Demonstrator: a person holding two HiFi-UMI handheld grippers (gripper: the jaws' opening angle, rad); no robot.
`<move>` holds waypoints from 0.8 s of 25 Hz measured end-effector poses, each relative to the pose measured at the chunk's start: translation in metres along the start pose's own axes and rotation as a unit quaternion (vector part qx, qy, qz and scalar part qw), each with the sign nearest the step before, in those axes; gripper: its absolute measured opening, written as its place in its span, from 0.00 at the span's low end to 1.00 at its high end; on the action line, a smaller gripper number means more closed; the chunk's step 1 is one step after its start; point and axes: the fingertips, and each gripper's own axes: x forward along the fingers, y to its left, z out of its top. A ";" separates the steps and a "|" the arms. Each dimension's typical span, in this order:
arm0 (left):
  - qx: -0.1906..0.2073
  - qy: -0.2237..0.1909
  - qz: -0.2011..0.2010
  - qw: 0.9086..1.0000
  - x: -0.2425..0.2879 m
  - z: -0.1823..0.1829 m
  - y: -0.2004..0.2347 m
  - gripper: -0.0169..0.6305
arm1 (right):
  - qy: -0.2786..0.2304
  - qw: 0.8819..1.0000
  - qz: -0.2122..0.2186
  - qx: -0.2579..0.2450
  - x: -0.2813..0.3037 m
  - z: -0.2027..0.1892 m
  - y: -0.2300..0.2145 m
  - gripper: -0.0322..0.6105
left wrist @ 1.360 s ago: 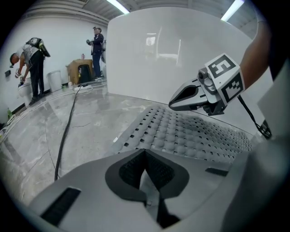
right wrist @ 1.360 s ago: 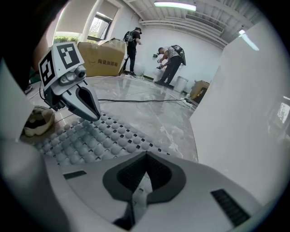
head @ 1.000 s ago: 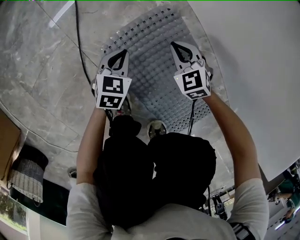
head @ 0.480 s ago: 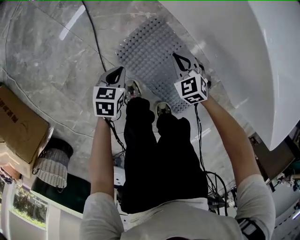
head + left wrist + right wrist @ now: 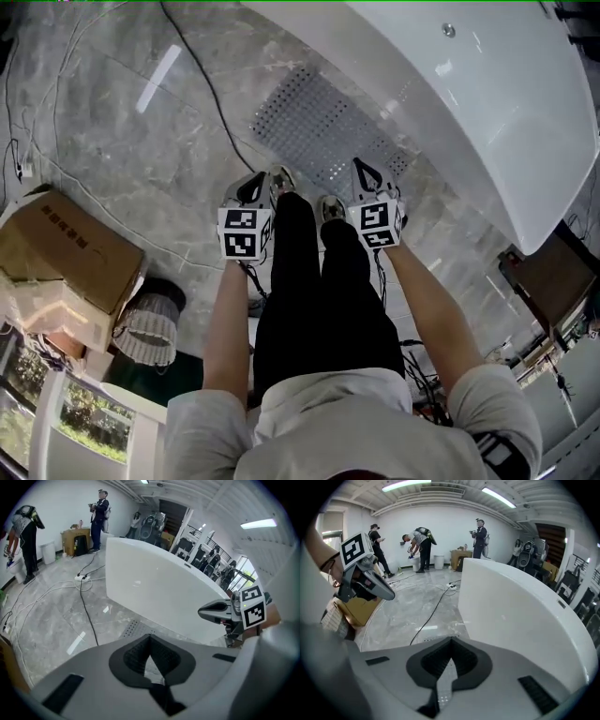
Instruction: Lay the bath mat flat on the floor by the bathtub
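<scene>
Grey marble floor (image 5: 122, 159) lay open to the far left. Thin black cable (image 5: 211, 103) crossed it, passing just left of the grey perforated rubber bath mat (image 5: 319, 131). White glossy bathtub (image 5: 469, 112) walled off the whole right side. Near left: brown cardboard box (image 5: 70, 253) and grey woven basket (image 5: 150, 328). Person's shoes (image 5: 279, 180) stood at the mat's near edge.

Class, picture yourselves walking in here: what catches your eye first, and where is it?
The big white bathtub fills the upper right. Beside it, a grey dotted bath mat lies flat on the marble floor. Above the person's feet, the left gripper and right gripper hang shut and empty.
</scene>
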 end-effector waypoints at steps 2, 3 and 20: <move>0.008 -0.006 -0.015 1.000 -0.019 0.017 -0.018 0.04 | -0.009 0.999 -0.016 0.033 -0.026 0.015 -0.006 0.06; 0.010 -0.009 -0.020 1.000 -0.027 0.024 -0.028 0.04 | -0.016 0.998 -0.026 0.054 -0.040 0.022 -0.011 0.06; 0.081 -0.072 -0.062 0.992 -0.194 0.100 -0.239 0.04 | -0.174 0.956 -0.128 0.198 -0.316 0.067 -0.044 0.06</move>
